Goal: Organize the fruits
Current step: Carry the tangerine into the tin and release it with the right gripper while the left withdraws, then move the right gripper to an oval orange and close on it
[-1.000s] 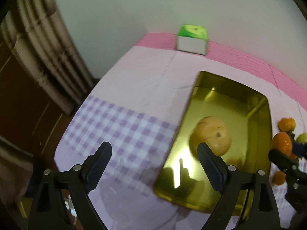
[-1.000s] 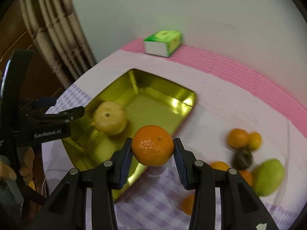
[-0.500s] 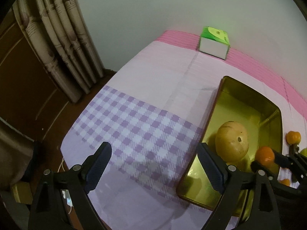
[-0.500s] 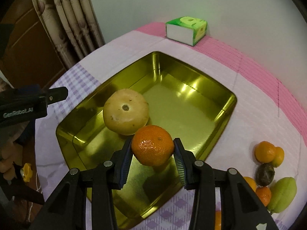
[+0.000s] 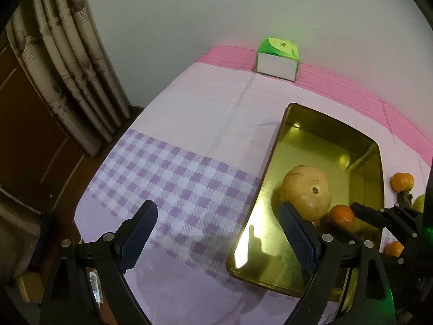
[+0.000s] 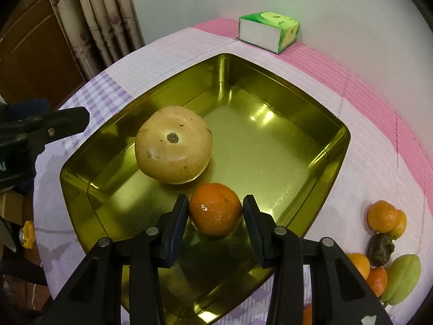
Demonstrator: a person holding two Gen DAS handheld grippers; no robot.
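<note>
- right gripper clamped on an orange mandarin, pads pressing both its sides, low inside the gold tin tray
- mandarin sits at the near part of the tray, just in front of the big pale yellow fruit; the two are very close, cannot tell if touching
- can't tell if the mandarin rests on the tray floor or hangs just above it; its reflection shows right under it
- pale yellow fruit lies in the left half of the tray, stem dimple facing up
- left gripper wide apart, nothing between the jaws, hovering over the purple checked cloth just left of the tray's near-left corner
- in the left wrist view the mandarin shows past the right finger of the left gripper, next to the yellow fruit, with the right gripper's tips on it
- loose fruit on the cloth right of the tray: two small oranges touching, a dark shrivelled fruit just nearer, two more oranges, a pale green fruit at the right edge
- green and white tissue box at the far side on the pink strip of the cloth, by the wall
- beige curtain and brown wood panel far left
</note>
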